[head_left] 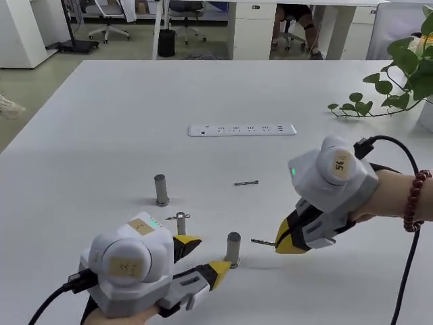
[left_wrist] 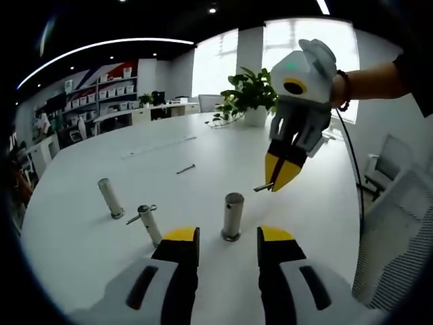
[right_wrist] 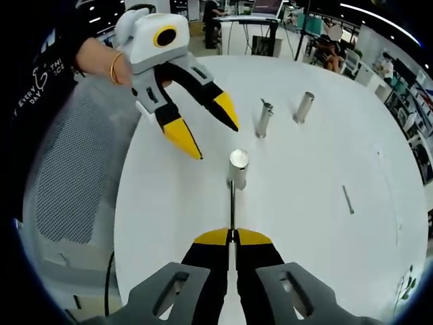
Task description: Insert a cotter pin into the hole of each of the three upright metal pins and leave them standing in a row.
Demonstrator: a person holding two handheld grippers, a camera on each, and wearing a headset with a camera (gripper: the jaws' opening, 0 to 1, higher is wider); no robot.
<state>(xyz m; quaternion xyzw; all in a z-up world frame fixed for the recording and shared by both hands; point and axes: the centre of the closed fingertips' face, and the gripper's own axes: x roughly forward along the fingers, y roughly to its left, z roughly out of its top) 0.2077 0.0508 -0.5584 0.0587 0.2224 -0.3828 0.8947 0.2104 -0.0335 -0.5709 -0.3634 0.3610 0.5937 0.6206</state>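
Cotter pin is pinched in the right claw, just to the right of the near metal pin. The left claw is wide open just left of that pin. The middle metal pin has a second cotter pin through its top. The far metal pin stands bare. A loose cotter pin lies farther off on the white table.

In the left gripper view, the near metal pin stands just past the wide yellow tips.

In the right gripper view, the tips are squeezed on the cotter pin, which points straight at the near metal pin. I cannot tell if they touch.
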